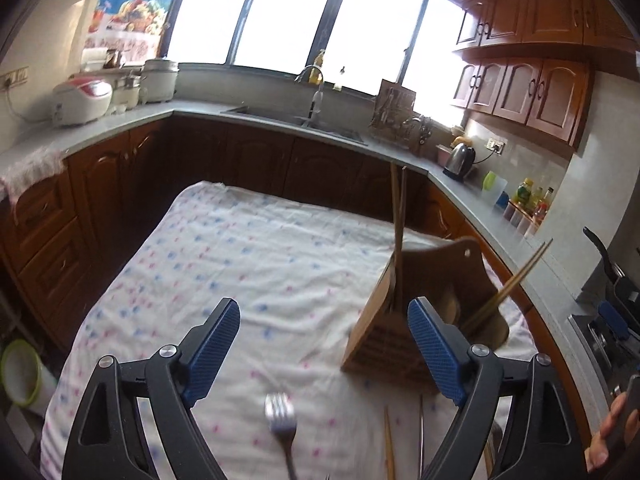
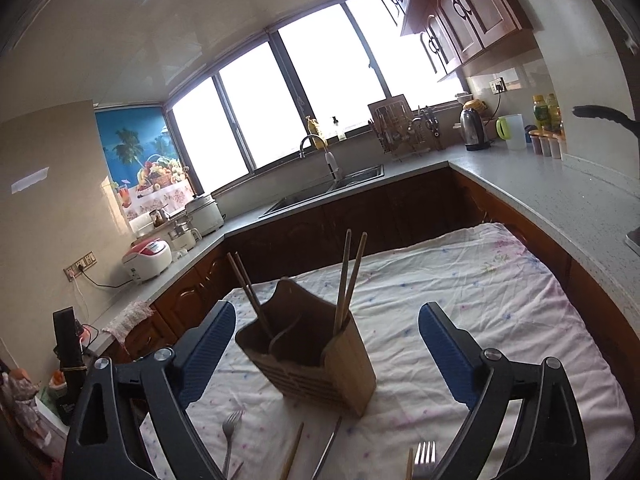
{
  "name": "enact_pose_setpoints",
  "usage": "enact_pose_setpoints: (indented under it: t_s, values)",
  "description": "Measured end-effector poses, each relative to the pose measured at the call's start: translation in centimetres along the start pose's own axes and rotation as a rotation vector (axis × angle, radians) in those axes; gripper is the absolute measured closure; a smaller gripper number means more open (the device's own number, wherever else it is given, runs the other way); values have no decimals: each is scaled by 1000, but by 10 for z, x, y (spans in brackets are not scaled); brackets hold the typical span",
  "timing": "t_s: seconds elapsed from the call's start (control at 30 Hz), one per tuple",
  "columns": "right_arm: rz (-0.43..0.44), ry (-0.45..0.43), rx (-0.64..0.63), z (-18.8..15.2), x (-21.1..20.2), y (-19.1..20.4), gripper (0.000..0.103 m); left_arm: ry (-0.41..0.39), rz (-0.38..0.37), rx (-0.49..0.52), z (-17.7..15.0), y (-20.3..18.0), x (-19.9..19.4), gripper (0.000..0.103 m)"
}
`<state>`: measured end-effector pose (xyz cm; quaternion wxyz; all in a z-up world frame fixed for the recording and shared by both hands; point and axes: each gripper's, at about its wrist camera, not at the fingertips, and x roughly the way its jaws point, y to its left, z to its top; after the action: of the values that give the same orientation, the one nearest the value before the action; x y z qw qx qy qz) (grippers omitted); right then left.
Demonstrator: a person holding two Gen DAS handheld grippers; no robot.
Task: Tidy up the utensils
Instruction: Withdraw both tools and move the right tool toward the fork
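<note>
Your left gripper (image 1: 324, 344) has its fingers spread wide, nothing between the pads; it hangs over the cloth-covered counter (image 1: 248, 248). Your right gripper (image 2: 328, 344) is wide too, pads touching nothing, with the holder (image 2: 320, 364) in the gap beyond the fingertips.

The holder stands upright on the counter, mid-cloth in the right wrist view and toward the right edge in the left wrist view. One pair of chopsticks (image 2: 350, 276) stands in its right compartment, a second pair (image 2: 250, 294) leans left out of the left compartment.

Loose on the cloth, near edge, in front of the holder: a fork (image 1: 282, 424) tines up, blurred; a single chopstick (image 1: 389, 444); a thin metal utensil (image 2: 328, 448) beside it, type unclear. Right wrist view shows a second fork (image 2: 425, 458) at the bottom edge, by the right finger.
</note>
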<state>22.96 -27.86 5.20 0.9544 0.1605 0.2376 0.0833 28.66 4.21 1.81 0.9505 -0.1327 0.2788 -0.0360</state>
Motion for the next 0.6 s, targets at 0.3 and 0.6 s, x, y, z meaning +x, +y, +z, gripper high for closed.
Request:
enact_pose_setpoints:
  t_s: [0.3, 0.6]
  values:
    - [-24, 65, 11, -41, -37, -5, 9, 43, -14, -37, -31, 7, -58, 17]
    - [-46, 127, 30, -80, -61, -13, 9, 96, -29, -25, -58, 4, -87, 17]
